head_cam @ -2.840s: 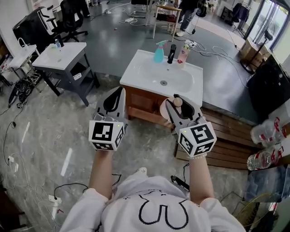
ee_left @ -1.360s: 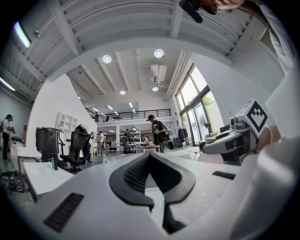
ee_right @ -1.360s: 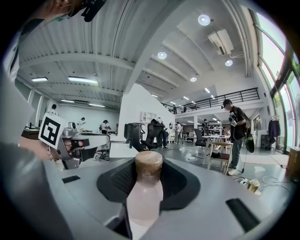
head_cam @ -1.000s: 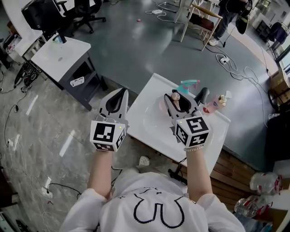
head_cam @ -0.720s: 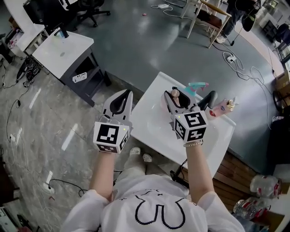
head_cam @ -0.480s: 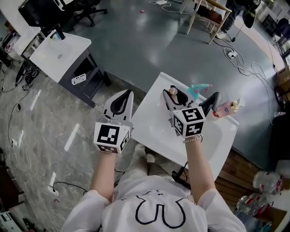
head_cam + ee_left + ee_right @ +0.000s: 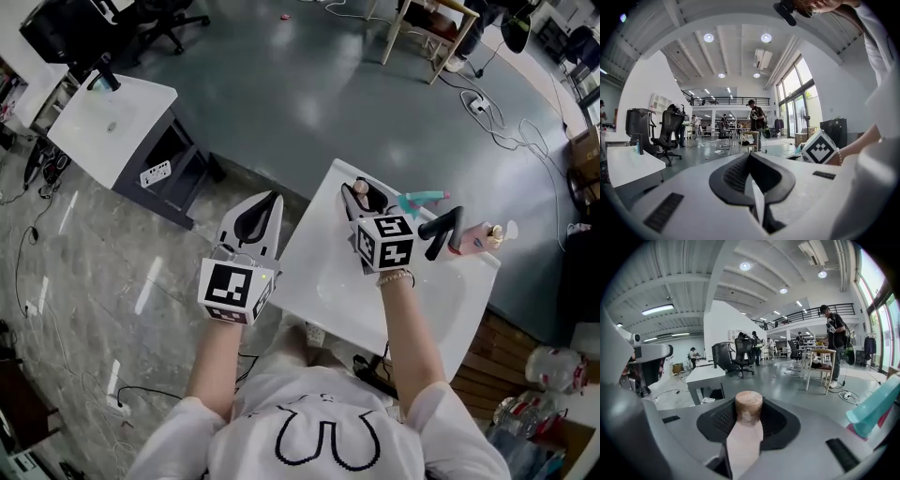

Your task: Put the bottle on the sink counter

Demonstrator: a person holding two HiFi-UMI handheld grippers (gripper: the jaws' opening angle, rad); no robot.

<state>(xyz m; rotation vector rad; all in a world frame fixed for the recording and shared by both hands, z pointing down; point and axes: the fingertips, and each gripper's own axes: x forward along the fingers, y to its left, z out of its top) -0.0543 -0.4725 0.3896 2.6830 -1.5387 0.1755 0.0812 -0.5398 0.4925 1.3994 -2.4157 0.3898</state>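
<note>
Pale pink bottle [image 7: 746,434] clamped in your right gripper [image 7: 363,194], over far-left corner of sink counter [image 7: 314,246], not yet set down. Your left gripper [image 7: 260,211] jaws together, empty. Remaining: lower, release.

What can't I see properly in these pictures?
- Lower half of the bottle: right gripper view, hidden by the jaws of the right gripper.
- The spray bottle: right gripper view, cut off by the right edge.
- Label on the pink bottle: head view, too small.
</note>
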